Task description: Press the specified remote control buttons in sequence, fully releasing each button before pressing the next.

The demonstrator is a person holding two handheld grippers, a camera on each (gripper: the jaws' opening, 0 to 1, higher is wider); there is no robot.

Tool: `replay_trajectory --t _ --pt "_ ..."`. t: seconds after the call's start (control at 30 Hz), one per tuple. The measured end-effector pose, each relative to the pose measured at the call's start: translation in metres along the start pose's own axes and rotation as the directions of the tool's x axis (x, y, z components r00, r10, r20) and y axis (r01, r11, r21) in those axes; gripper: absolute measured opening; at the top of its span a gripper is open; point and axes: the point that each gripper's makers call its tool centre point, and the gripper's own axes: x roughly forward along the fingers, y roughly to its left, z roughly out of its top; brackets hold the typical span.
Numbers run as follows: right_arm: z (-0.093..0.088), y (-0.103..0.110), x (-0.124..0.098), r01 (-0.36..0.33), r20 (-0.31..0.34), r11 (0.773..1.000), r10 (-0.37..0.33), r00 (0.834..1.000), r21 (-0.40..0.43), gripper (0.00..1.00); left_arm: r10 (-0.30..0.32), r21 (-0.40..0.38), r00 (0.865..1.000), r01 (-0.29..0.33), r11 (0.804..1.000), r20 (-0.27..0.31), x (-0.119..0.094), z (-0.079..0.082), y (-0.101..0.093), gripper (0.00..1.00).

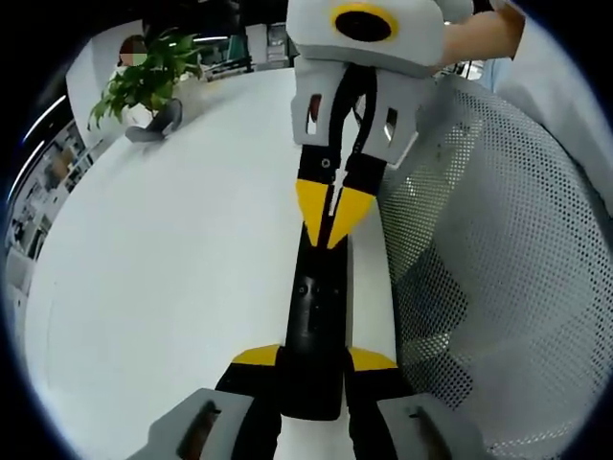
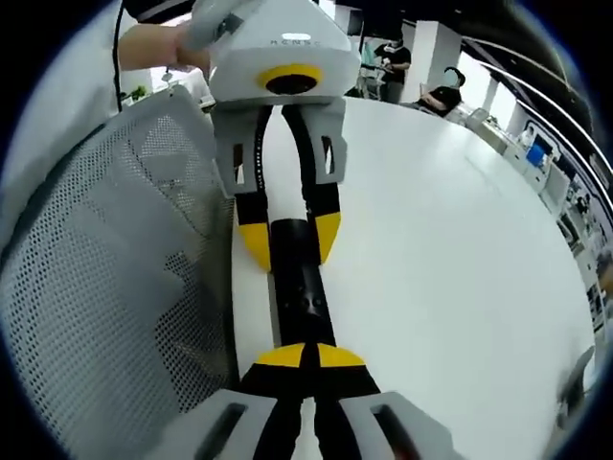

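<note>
The remote [image 1: 314, 326] is a long black bar lying on the white desk [image 1: 163, 287]. In the left gripper view its long axis runs from 6 o'clock up toward 12, its near end between that view's own jaws and its far end under the right gripper [image 1: 332, 213]. In the right gripper view the remote [image 2: 299, 287] runs the same way, from 6 up to 12.

A white perforated mesh surface [image 1: 498, 287] stands just beside the remote, at 3 o'clock in the left gripper view and at 9 in the right gripper view [image 2: 105, 287]. A potted plant [image 1: 144, 81] sits far off at 10 o'clock in the left gripper view. People sit at the desk's far edge at 1 o'clock in the right gripper view.

The left gripper [image 2: 287, 240] grasps the remote's end, its yellow tips on either side of the bar. The right gripper's jaws are pinched together, yellow tips meeting, and touch the remote's top face near its other end. A hand [image 2: 153, 43] holds the left gripper
</note>
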Motion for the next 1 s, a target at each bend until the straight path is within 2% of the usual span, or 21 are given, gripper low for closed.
replay_trajectory --t 0.07,0.2,0.37,0.53,0.6,0.67,0.7,0.8,0.83,0.87,0.93,1.0 --pt "0.0012 -0.0030 0.0004 0.019 0.004 1.000 -0.019 1.000 -0.013 0.03 0.003 -0.002 1.000 -0.003 1.000 0.004 -0.0002 0.0001 -0.0001 0.24" --pt "0.0049 0.0001 0.0033 -0.021 0.004 1.000 0.021 1.000 -0.022 0.05 0.003 -0.004 1.000 -0.003 1.000 0.007 -0.0004 0.0001 -0.0001 0.24" --pt "0.0035 0.0019 0.0045 -0.052 -0.045 0.994 0.048 0.998 -0.096 0.06 0.003 -0.001 1.000 -0.003 1.000 0.009 -0.0006 -0.0001 0.0000 0.24" --pt "0.0036 0.0024 0.0067 -0.071 -0.136 0.988 0.052 0.989 -0.137 0.06 0.002 0.003 1.000 -0.002 1.000 0.017 -0.0010 -0.0001 -0.0003 0.24" --pt "0.0040 0.0019 0.0073 -0.070 -0.147 0.992 0.054 0.988 -0.106 0.06 0.001 0.006 1.000 -0.001 1.000 0.020 -0.0011 -0.0001 -0.0004 0.24" --pt "0.0031 0.0007 0.0068 -0.076 -0.142 0.992 0.062 0.988 -0.098 0.06 0.001 0.008 1.000 -0.001 1.000 0.020 -0.0012 0.0000 -0.0005 0.24" --pt "0.0027 0.0020 0.0065 -0.078 -0.139 0.989 0.060 0.988 -0.129 0.06 0.001 0.009 1.000 -0.001 1.000 0.019 -0.0011 0.0000 -0.0005 0.24" --pt "0.0033 0.0004 0.0056 -0.062 -0.104 0.995 0.054 0.993 -0.078 0.06 -0.002 0.016 1.000 0.002 1.000 0.016 -0.0010 0.0000 -0.0004 0.24" --pt "0.0036 0.0008 0.0052 -0.054 -0.087 0.994 0.046 0.995 -0.093 0.06 -0.003 0.016 1.000 0.003 1.000 0.017 -0.0010 -0.0001 -0.0003 0.24" --pt "0.0070 0.0012 0.0056 -0.031 -0.023 0.987 0.028 0.999 -0.160 0.06 -0.003 0.016 1.000 0.002 1.000 0.020 -0.0010 -0.0001 -0.0002 0.24" --pt "0.0060 0.0026 0.0039 0.000 0.050 0.989 0.008 0.999 -0.149 0.06 -0.001 0.010 1.000 0.000 1.000 0.030 -0.0013 -0.0002 -0.0001 0.24" --pt "0.0048 0.0022 0.0037 0.011 0.078 0.989 0.001 0.997 -0.149 0.06 0.001 0.007 0.999 -0.002 1.000 0.039 -0.0014 -0.0001 -0.0001 0.24"
